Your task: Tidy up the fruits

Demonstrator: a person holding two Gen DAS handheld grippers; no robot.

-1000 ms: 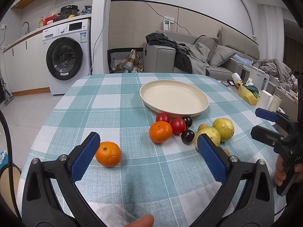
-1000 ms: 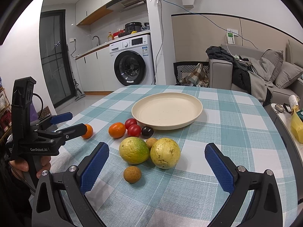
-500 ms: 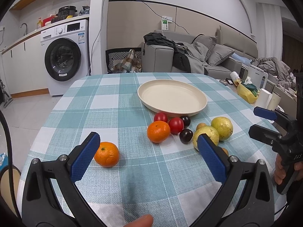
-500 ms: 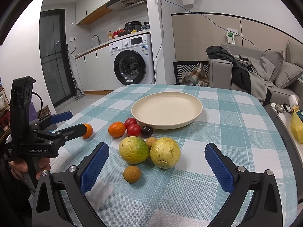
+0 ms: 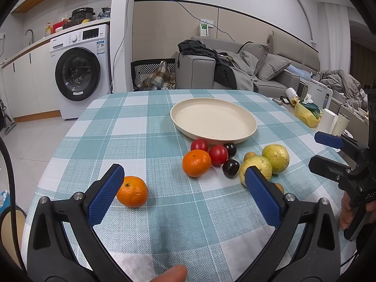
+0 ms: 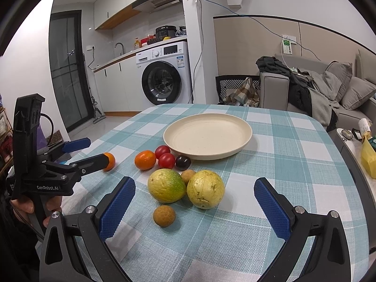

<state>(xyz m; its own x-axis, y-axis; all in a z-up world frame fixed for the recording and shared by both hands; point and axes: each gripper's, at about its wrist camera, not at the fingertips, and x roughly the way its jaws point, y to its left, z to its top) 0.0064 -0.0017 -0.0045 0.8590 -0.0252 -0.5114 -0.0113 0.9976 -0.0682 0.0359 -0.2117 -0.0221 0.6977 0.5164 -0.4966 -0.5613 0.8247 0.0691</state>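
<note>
A cream plate (image 5: 212, 120) (image 6: 208, 135) rests empty on the checked tablecloth. In front of it lie two red tomatoes (image 5: 218, 155), two dark plums (image 5: 230, 168), an orange (image 5: 196, 162), two yellow-green guavas (image 6: 166, 185) (image 6: 205, 189) and two small brown fruits (image 6: 164, 215). A second orange (image 5: 132, 191) lies apart at the left, close to my left gripper's left pad. My left gripper (image 5: 182, 192) hovers open and empty over the near table. My right gripper (image 6: 193, 208) is open too, its pads either side of the guavas, short of them.
A washing machine (image 5: 81, 70) and a grey sofa with clothes (image 5: 237, 70) stand beyond the table. A side table at the right holds a yellow bag (image 5: 305, 114) and paper rolls (image 5: 333, 123). A person's hands hold both gripper handles.
The left wrist view has shifted slightly, so the fruits and plate sit a little further left in it. The right gripper has barely moved. Both stay open.
</note>
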